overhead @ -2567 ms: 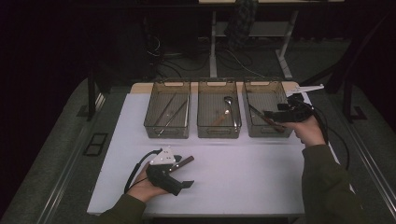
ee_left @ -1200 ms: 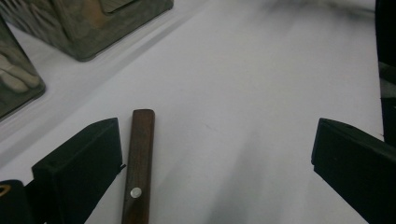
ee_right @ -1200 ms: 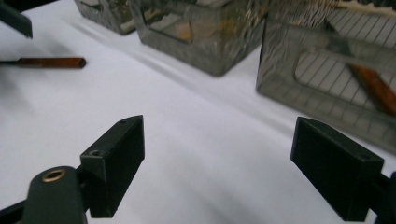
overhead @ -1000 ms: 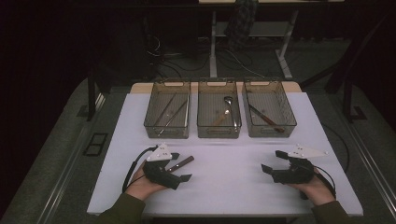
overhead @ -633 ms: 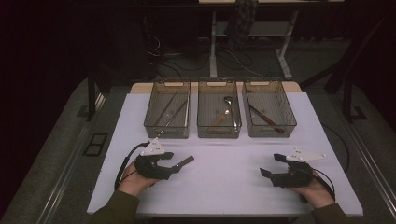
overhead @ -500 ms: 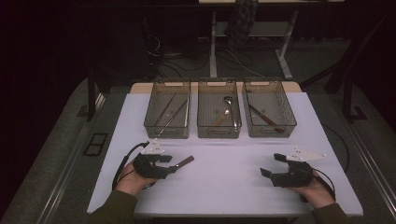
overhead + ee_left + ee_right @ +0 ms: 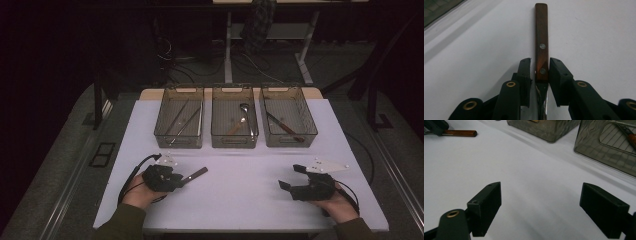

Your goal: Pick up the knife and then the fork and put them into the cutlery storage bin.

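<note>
A knife with a riveted brown wooden handle [image 7: 541,37] lies flat on the white table [image 7: 240,200], its metal blade pointing back toward the person's left hand. My left gripper [image 7: 540,60] sits low over it, one jaw on each side of the handle. The jaws have just been closing, and a thin sliver of table still shows between the left pad and the wood. In the high view the left gripper [image 7: 176,177] is at the front left, with the handle [image 7: 196,174] sticking out to its right. My right gripper [image 7: 291,177] rests at the front right, open and empty [image 7: 541,187].
Three clear bins stand in a row at the back: the left bin [image 7: 177,141] holds thin utensils, the middle bin [image 7: 233,142] a spoon, the right bin [image 7: 291,140] a wooden-handled knife. The right gripper view shows two bins [image 7: 599,150] ahead of it and the knife handle [image 7: 461,133] far left.
The left gripper's jaws have narrowed around the knife handle and the hand has shifted slightly left. The right hand came down from the right bin to the table front, then stayed still.
</note>
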`<state>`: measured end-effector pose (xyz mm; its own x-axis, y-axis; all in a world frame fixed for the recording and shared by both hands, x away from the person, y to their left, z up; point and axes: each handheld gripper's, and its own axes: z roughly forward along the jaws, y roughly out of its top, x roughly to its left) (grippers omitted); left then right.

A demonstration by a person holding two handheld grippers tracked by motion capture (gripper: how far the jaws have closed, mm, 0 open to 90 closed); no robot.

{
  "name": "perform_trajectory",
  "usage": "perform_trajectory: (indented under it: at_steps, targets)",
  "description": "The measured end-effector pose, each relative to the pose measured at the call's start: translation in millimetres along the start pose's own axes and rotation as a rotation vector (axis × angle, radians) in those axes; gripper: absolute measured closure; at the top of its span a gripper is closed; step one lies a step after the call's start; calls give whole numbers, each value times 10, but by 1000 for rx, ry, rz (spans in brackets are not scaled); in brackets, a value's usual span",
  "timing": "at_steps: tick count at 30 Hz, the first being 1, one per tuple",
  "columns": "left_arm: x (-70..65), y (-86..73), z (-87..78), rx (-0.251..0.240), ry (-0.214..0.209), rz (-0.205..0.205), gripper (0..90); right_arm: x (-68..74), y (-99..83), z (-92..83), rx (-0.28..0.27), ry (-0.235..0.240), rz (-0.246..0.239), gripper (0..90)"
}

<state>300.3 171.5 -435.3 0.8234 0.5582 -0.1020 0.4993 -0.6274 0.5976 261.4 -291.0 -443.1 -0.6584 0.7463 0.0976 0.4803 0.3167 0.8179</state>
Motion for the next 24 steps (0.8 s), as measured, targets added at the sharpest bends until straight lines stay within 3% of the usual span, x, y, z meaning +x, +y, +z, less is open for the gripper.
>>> perform_trajectory:
  at_steps: [9, 24]
  targets:
    - [-36, -17, 10, 1, 18, 4, 739, 0, -1, 5, 5, -1, -4, 171]
    - [8, 2, 9, -12, -18, 6, 766, 0, 16, 5, -4, 17, 3, 171]
